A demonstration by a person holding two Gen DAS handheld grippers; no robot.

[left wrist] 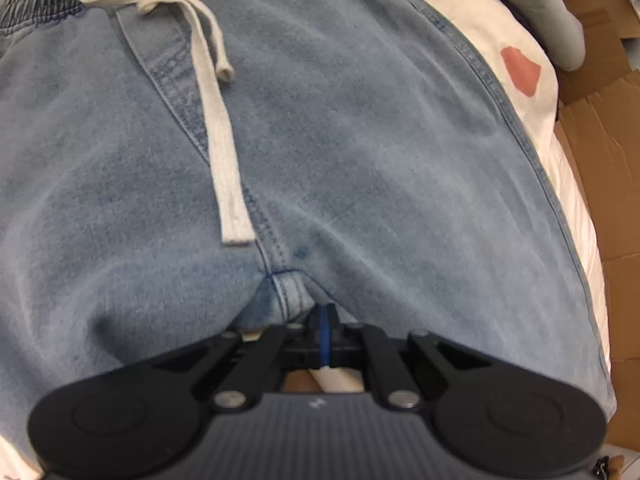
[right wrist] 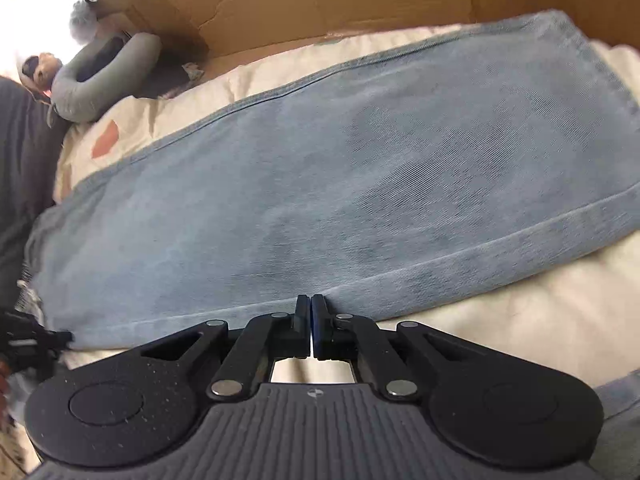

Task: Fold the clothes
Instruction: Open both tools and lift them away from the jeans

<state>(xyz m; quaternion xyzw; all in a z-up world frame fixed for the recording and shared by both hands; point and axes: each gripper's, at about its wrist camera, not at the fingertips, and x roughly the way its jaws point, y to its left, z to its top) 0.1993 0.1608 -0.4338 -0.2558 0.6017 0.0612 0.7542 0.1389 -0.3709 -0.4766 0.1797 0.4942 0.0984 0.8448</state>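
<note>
Light blue jeans lie flat on the bed in the left wrist view, with an elastic waistband at the top left and a white drawstring trailing down the front. My left gripper is shut on the denim just below the crotch seam. In the right wrist view one jeans leg stretches across the cream bedding, its hem to the right. My right gripper is shut, its tips pinching the leg's near edge. The left gripper shows as a dark shape at the far left.
The cream bedding carries pink patches. Cardboard sheets line the far side of the bed. A grey neck pillow and a small doll lie at the bed's corner. Dark cloth fills the left edge.
</note>
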